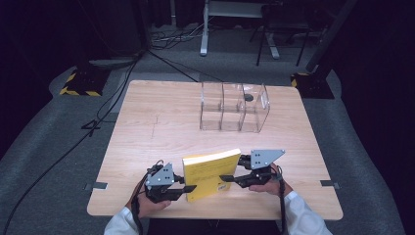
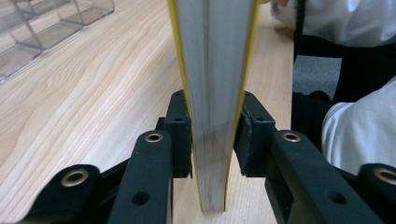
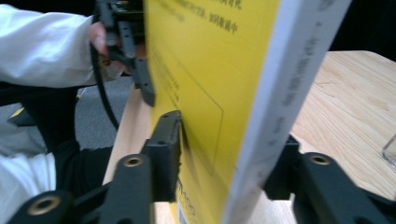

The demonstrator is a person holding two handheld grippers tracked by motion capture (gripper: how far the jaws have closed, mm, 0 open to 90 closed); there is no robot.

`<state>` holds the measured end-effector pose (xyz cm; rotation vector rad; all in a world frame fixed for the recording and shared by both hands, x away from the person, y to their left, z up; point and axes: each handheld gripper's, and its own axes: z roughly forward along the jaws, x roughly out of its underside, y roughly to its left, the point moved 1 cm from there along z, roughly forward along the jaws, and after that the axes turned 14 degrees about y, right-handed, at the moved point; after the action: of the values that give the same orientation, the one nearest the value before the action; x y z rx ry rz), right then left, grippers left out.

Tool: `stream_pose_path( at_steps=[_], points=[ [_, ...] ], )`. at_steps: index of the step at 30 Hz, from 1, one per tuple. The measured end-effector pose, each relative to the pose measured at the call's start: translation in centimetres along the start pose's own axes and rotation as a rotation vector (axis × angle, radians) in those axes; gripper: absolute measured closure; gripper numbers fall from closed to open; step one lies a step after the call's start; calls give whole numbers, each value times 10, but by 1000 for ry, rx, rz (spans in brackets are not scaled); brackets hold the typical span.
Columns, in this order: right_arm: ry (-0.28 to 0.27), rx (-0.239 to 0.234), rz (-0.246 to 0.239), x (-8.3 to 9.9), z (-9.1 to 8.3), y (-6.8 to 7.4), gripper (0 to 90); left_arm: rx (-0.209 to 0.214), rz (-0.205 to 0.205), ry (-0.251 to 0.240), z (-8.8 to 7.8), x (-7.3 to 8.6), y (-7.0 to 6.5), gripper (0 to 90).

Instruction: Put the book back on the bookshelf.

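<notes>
At six o'clock on the surface (image 1: 161,122), near the person's edge, the yellow book (image 1: 211,175) stands upright with a gripper at each end. The left gripper (image 1: 188,189) has its jaws clamped on the book's page edge (image 2: 212,93), one pad pressed against each cover, low down near the bottom corner. The right gripper (image 1: 226,178) comes in from three o'clock with its jaws closed across the book's thickness, one pad flat on the yellow cover (image 3: 196,93) and the other behind the far side. Whether the book's bottom edge is resting on the wood or raised just off it, I cannot tell.

Up at twelve o'clock, well apart from the book, sits the clear organizer (image 1: 234,106), its three compartments open at the top, which looks like the likely destination.

Now the risks. Both grips sit low on a tall, heavy book, so if the hands rise unevenly it could pivot between the pads and tip over the top. The covers look glossy, and a slack squeeze on either side could let it slide down and thump the surface. If the two grippers drift apart or twist against each other, the pages may fan or the spine may buckle. And the organizer is light plastic: a corner catching its rim could shove it back toward twelve o'clock or topple it.
</notes>
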<state>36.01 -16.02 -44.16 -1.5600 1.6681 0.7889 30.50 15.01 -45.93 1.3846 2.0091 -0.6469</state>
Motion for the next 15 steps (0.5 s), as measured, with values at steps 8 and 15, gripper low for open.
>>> stream_pose_path(
  at_steps=[8, 15],
  points=[
    [7, -48, -49, 2, 0, 11, 643, -41, -13, 15, 6, 9, -5, 665],
    [27, -57, -63, 3, 9, 17, 659, -79, -4, 41, 15, 16, -11, 662]
  ],
)
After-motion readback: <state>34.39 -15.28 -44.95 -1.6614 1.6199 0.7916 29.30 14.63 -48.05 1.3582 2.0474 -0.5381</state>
